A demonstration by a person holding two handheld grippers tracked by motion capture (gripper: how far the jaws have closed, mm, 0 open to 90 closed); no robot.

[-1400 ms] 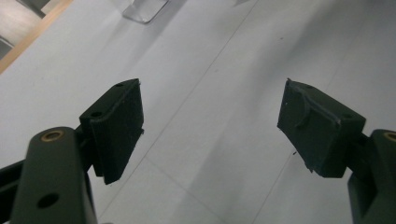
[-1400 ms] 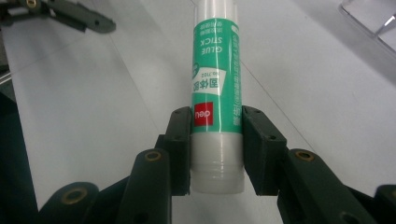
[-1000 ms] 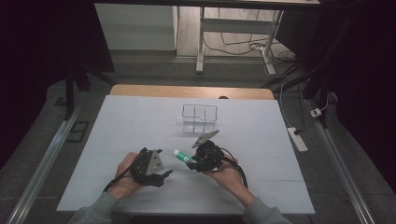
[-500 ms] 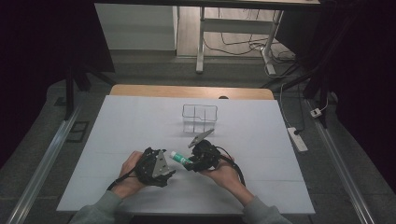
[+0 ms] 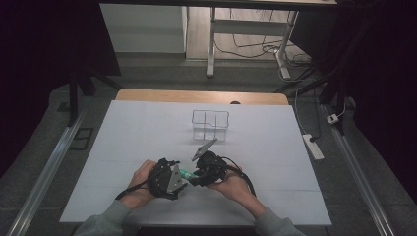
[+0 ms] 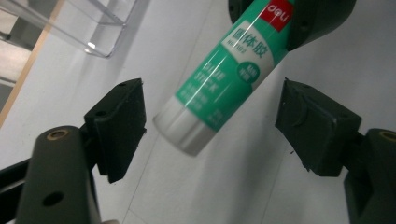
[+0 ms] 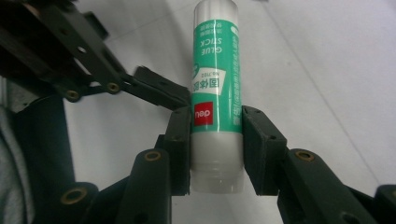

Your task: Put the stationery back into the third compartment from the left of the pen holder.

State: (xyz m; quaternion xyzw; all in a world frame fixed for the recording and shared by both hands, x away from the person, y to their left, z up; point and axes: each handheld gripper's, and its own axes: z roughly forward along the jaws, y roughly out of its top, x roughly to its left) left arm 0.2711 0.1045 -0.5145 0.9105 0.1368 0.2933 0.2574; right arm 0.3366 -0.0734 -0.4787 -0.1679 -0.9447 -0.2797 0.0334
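Between the right tongs (image 7: 217, 140), clamped tight on its lower barrel, sits the green glue stick (image 7: 215, 79), held just above the tabletop (image 5: 275, 147). The left tongs (image 6: 210, 126) have closed in over the last second and now stand wide open around the stick's white end, touching nothing. Looks like a handover brewing. The clear organizer (image 5: 210, 123) waits well beyond.

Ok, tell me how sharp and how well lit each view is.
High view: dim, dark surroundings, white table evenly lit. Left gripper view: glue stick a bit soft, glare on clear organizer. Right gripper view: label sharp, near jaws slightly blurred.
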